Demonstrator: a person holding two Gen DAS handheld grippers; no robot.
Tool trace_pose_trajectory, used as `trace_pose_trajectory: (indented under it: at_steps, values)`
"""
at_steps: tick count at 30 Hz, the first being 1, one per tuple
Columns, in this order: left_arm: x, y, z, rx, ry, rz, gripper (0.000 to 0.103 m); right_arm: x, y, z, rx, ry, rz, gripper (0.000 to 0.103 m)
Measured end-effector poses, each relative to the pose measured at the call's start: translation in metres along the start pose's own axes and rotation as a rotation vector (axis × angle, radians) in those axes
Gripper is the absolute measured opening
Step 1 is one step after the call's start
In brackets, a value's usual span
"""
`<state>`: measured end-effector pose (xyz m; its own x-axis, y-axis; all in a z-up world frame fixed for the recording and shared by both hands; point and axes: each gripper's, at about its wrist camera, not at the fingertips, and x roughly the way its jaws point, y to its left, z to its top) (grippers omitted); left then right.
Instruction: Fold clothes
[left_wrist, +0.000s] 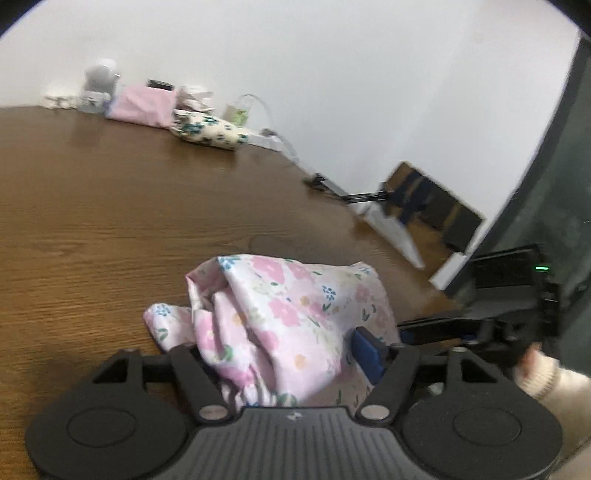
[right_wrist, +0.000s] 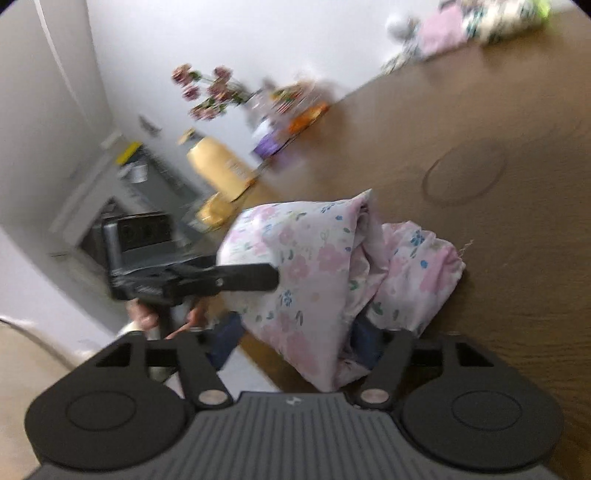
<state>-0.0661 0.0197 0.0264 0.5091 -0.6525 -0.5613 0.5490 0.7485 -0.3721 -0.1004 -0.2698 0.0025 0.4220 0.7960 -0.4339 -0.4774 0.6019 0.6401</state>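
Your left gripper (left_wrist: 280, 354) has its fingers buried in the pink flowered cloth (left_wrist: 284, 314); only one blue pad (left_wrist: 367, 350) shows beside the fabric, so it appears clenched on the cloth, with a bunch of it drawn up between the fingers. The cloth is a crumpled, partly lifted bundle near the front edge of the brown wooden table (left_wrist: 110, 206), one rounded end touching the wood on the left side of the left wrist view.

Further back along the wall you see a folded pink garment (left_wrist: 142, 105) and, just beside it, a folded cream garment with blue flowers (left_wrist: 207, 129), both lying on the table. To the right of the cloth, your right gripper (left_wrist: 406, 328) reaches in from the side, its tips touching the fabric, with your hand (left_wrist: 532, 365) and a pale sleeve behind it.

In the right wrist view, your left hand (right_wrist: 173, 317) holds the left gripper (right_wrist: 273, 277) on the left, its dark finger pressed against the cloth (right_wrist: 325, 266). The right gripper (right_wrist: 314, 343) is grasping the lower edge of the same bundle, which hangs over the table (right_wrist: 517, 258) edge. A blurred vase of pink flowers (right_wrist: 210, 90) stands far back.
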Motion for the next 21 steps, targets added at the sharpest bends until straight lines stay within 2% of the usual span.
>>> trace_pose_trajectory:
  at_steps: [1, 3, 6, 8, 11, 12, 13, 14, 19, 21]
  values:
    - [0.000, -0.003, 0.002, -0.001, -0.004, 0.042, 0.083, -0.003, 0.006, -0.001, -0.015, -0.022, -0.058, 0.085]
    - [-0.007, -0.002, 0.004, -0.028, -0.035, 0.135, 0.087, -0.008, 0.018, -0.004, -0.046, -0.066, -0.174, 0.088]
    - [-0.024, 0.004, 0.003, -0.113, -0.098, 0.169, 0.091, -0.018, 0.030, -0.008, -0.041, -0.144, -0.294, 0.091]
    - [-0.020, 0.005, 0.004, -0.125, -0.089, 0.162, 0.091, -0.018, 0.030, -0.010, 0.018, -0.191, -0.299, 0.094]
    - [-0.010, 0.006, 0.006, -0.138, -0.067, 0.147, 0.088, -0.002, 0.027, -0.012, 0.090, -0.216, -0.295, 0.095]
    - [-0.007, 0.006, 0.007, -0.142, -0.060, 0.142, 0.083, 0.004, 0.025, -0.013, 0.113, -0.223, -0.294, 0.095]
    - [-0.004, 0.007, 0.008, -0.146, -0.053, 0.137, 0.070, 0.006, 0.024, -0.013, 0.125, -0.236, -0.289, 0.095]
    - [-0.001, 0.007, 0.008, -0.150, -0.046, 0.133, 0.066, 0.009, 0.024, -0.013, 0.131, -0.249, -0.276, 0.095]
    - [0.016, 0.009, 0.012, -0.172, -0.011, 0.130, 0.065, 0.031, 0.017, -0.009, 0.185, -0.279, -0.232, 0.094]
    - [0.018, 0.012, 0.013, -0.192, -0.004, 0.136, 0.072, 0.021, 0.017, -0.011, 0.196, -0.308, -0.226, 0.094]
